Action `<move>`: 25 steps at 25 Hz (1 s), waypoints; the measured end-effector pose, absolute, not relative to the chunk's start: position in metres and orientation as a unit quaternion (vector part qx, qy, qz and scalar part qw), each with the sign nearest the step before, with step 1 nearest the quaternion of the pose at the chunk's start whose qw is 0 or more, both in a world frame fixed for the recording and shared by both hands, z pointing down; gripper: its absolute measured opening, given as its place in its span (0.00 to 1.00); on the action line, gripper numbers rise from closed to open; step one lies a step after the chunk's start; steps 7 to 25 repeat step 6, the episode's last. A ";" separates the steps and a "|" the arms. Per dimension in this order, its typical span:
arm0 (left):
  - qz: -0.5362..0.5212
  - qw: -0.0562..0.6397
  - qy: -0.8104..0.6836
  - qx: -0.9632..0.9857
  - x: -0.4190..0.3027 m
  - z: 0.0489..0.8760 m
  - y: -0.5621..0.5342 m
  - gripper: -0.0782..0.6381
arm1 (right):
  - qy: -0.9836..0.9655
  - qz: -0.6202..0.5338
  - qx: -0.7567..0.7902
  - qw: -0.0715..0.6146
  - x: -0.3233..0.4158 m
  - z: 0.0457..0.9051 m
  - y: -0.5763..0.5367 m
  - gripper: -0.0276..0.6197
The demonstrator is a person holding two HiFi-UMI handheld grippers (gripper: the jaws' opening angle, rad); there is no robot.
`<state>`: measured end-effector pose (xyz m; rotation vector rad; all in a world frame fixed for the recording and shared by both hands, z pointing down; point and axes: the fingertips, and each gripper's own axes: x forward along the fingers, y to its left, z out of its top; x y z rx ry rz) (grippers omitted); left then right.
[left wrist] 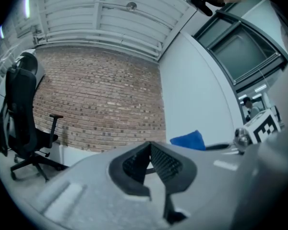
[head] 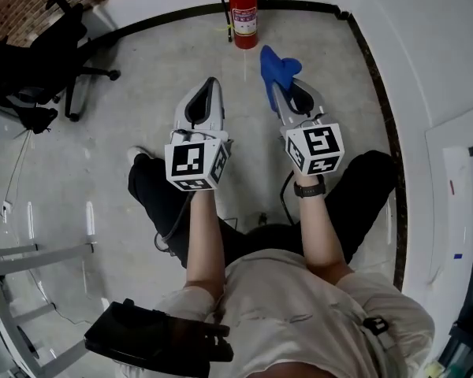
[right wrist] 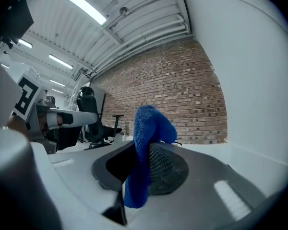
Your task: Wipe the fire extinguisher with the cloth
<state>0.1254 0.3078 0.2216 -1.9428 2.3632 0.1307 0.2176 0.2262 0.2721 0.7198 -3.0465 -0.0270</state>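
A red fire extinguisher (head: 243, 14) stands upright on the grey floor against the white wall, straight ahead. My right gripper (head: 277, 90) is shut on a blue cloth (head: 277, 68), which sticks up past the jaw tips a short way below and right of the extinguisher. In the right gripper view the cloth (right wrist: 147, 145) hangs folded between the jaws of that gripper (right wrist: 145, 153). My left gripper (head: 210, 87) is level with it to the left, jaws together and empty. From the left gripper (left wrist: 150, 151) the cloth (left wrist: 188, 140) shows at the right. Neither gripper view shows the extinguisher.
A black office chair (head: 41, 68) stands at the far left, before a brick wall (left wrist: 101, 99). A metal frame (head: 31, 258) is at the lower left. White wall and a dark baseboard (head: 378, 93) run along the right. The person's legs and a black pouch (head: 154, 339) lie below.
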 end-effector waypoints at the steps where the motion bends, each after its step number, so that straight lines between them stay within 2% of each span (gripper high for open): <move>1: 0.044 0.038 0.771 -0.635 0.127 0.219 0.311 0.11 | -0.973 -0.009 0.231 0.007 0.219 0.267 0.229 0.14; 25: 0.043 0.029 0.763 -0.644 0.133 0.207 0.327 0.11 | -0.973 -0.007 0.231 0.014 0.221 0.249 0.249 0.14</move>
